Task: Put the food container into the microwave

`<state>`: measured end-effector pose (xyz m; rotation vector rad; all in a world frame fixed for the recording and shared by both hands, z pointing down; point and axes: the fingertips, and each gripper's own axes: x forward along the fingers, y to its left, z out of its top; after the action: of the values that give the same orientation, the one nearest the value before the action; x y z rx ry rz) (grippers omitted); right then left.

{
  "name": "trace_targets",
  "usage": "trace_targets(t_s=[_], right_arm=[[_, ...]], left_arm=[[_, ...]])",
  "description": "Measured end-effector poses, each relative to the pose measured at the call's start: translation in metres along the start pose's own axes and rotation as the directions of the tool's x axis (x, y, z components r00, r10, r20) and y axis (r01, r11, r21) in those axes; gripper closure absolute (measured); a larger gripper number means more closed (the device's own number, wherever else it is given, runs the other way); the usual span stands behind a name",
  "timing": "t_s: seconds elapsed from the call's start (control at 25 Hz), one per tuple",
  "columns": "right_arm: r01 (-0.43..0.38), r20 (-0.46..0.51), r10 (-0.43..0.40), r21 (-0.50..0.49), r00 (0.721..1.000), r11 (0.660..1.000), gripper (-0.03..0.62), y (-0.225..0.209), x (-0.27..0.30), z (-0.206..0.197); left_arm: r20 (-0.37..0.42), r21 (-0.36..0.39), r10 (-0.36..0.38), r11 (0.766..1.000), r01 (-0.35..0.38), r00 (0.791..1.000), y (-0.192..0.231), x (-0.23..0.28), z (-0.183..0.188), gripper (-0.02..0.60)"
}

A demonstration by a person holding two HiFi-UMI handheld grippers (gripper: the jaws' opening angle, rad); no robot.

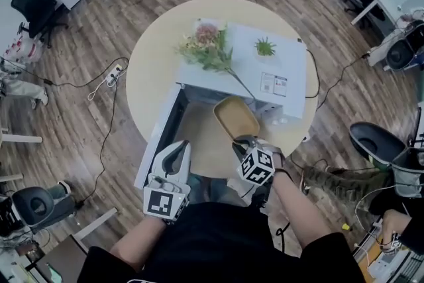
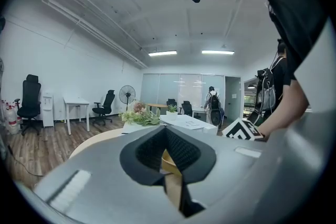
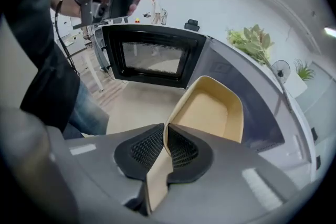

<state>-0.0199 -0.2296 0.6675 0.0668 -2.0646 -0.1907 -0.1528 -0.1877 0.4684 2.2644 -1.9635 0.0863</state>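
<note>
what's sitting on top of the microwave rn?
On the microwave top: a flower bouquet lying across the left side, a small green potted plant, and a printed label near the front edge. Whatever lies beneath the bouquet is covered.

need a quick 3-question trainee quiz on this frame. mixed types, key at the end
1. True or false: the microwave door is shut.
2. What does the right gripper hold? A: a flower. B: the container. C: nothing.
3. Fill in: on top of the microwave stand flowers and a small potted ___.

Key
1. False: the door stands open.
2. B: the jaws pinch its rim.
3. plant.
</note>
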Motion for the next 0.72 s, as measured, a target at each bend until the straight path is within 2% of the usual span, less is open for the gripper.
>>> trace_targets(t_s=[0.2,0.36,0.48,0.6,0.72], right_arm=[[0.012,-0.049,-0.013,-0.024,0.999,1.000,0.565,-0.028,0.035,0.002],[0.030,-0.080,-0.029,0.006,0.996,1.000,0.565,-0.054,0.067,0.006],[0.050,-0.087,-0.048,0.022,0.995,0.999,0.565,-0.073,0.088,0.012],[0.081,-0.088,-0.077,0.034,0.993,0.996,0.565,-0.092,0.103,0.018],[0.114,-0.094,-0.108,0.056,0.990,0.992,0.565,-0.111,0.113,0.023]], left_arm=[[-0.040,-0.041,-0.006,0.999,0.005,0.999,0.000,-0.008,-0.018,0.581],[-0.095,-0.078,0.010,0.997,-0.018,0.995,0.005,-0.014,-0.033,0.581],[-0.086,-0.075,0.031,0.996,-0.037,0.996,0.011,-0.017,-0.041,0.581],[-0.142,-0.087,0.035,0.995,-0.048,0.989,0.012,-0.022,-0.053,0.581],[-0.157,-0.087,0.042,0.995,-0.057,0.987,0.014,-0.025,-0.059,0.581]])
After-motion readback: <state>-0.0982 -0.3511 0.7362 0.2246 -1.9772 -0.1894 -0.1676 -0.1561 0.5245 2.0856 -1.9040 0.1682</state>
